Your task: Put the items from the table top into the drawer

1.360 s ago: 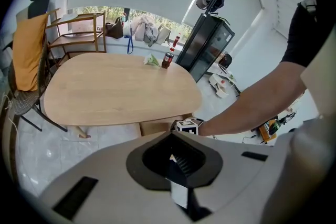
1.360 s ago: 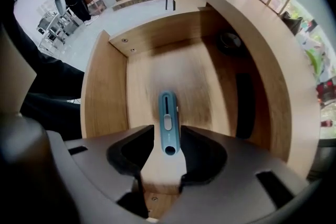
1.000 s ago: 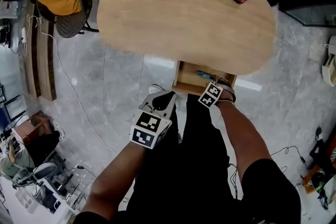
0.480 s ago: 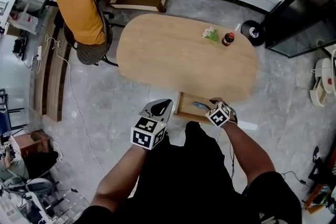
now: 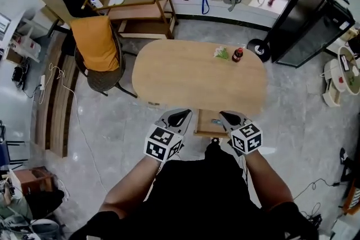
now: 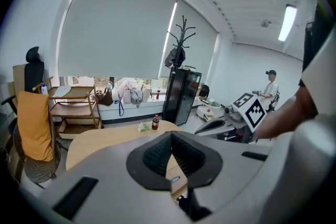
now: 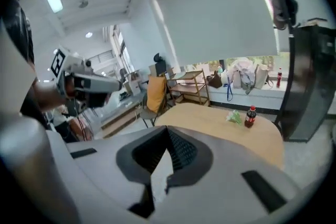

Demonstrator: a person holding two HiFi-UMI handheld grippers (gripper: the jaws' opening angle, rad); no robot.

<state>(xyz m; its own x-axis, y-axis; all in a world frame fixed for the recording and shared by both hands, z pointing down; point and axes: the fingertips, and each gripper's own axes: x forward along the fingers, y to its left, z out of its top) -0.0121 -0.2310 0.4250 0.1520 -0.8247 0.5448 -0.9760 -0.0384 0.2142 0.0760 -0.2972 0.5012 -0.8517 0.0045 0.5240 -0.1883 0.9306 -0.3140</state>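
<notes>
The small bottle (image 5: 238, 54) with the red cap is standing upright at the far right part of the tabletop (image 5: 185, 78), and a green and white bunch (image 5: 221, 53) is lying just beside it on the left; I cannot tell whether the two are touching. The bottle is looking stiff, smooth and round, with dark liquid inside, so I am judging it rather heavy for its size and a little slippery. A hold across the middle of the body, under the cap, is seeming the safest to me, keeping it upright. The bunch is looking soft and very light, perhaps leaves or small flowers, too small to tell. It is probably crushing easily, so a gentle pinch at its thicker end is seeming better. Nearer, the drawer (image 5: 211, 122) is standing open under the near edge of the tabletop, and a small blue thing (image 5: 216, 121) is lying in it. The left tool (image 5: 179, 116) and the right tool (image 5: 230, 117) are hovering at the two sides of the drawer, well apart from both items. Each one is having its jaws together, with nothing between them. Farther out, a chair with an orange cover (image 5: 98, 45) is standing at the left of the tabletop.
</notes>
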